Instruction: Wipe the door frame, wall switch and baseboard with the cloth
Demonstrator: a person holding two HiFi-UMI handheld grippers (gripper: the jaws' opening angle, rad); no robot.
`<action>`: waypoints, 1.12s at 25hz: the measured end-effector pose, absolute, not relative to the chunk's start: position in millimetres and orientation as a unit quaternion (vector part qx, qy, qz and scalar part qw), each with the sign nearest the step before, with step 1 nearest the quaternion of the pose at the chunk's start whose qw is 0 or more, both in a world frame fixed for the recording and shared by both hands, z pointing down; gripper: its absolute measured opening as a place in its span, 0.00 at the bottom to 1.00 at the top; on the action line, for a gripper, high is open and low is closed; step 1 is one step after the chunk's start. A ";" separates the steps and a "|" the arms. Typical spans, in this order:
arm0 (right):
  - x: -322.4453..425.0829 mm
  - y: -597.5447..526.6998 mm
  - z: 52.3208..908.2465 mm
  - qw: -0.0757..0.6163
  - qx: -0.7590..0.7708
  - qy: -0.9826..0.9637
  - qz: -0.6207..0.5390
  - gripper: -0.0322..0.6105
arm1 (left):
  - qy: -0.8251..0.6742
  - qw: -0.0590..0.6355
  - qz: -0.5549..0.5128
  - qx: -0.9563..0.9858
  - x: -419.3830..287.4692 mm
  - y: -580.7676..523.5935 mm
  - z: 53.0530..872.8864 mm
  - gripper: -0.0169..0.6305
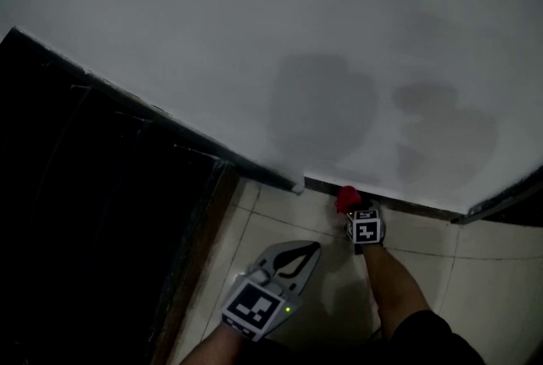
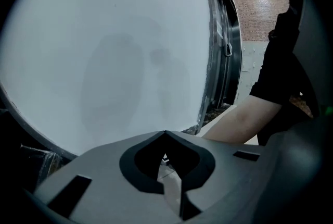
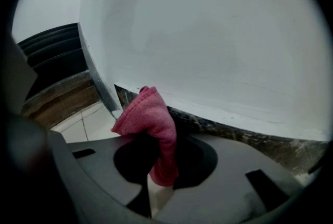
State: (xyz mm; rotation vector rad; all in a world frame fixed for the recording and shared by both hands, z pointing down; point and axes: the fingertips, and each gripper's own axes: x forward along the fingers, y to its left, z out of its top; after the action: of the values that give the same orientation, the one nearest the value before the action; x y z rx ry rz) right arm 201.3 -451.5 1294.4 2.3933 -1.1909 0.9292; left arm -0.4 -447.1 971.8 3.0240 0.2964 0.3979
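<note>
From the head view the cloth is mostly hidden behind the right hand-held gripper — the baseboard is cut off at right, the door too dark for detail

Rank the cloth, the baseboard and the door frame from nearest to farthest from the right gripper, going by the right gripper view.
1. The cloth: pinched in the right gripper's claw, poking out ahead.
2. The baseboard: dark strip just beyond the cloth, running right.
3. The door frame: brown wood farther off at the left.
</note>
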 end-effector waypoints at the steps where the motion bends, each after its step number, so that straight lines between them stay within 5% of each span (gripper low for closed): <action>1: 205.1 -441.0 1297.1 0.155 0.837 -0.411 0.327 0.14 | 0.101 0.041 0.128 0.986 3.4 -442.7 971.6 0.01; 28: 276.5 -248.0 1281.2 0.118 0.874 -0.298 0.365 0.15 | 0.155 0.016 0.151 0.976 45.9 -368.0 974.6 0.01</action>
State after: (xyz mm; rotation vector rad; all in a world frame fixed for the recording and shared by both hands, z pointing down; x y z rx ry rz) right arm 276.5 -248.0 1281.2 2.5572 -0.8711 1.0682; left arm 45.9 -368.0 974.6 3.0356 0.4827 0.4703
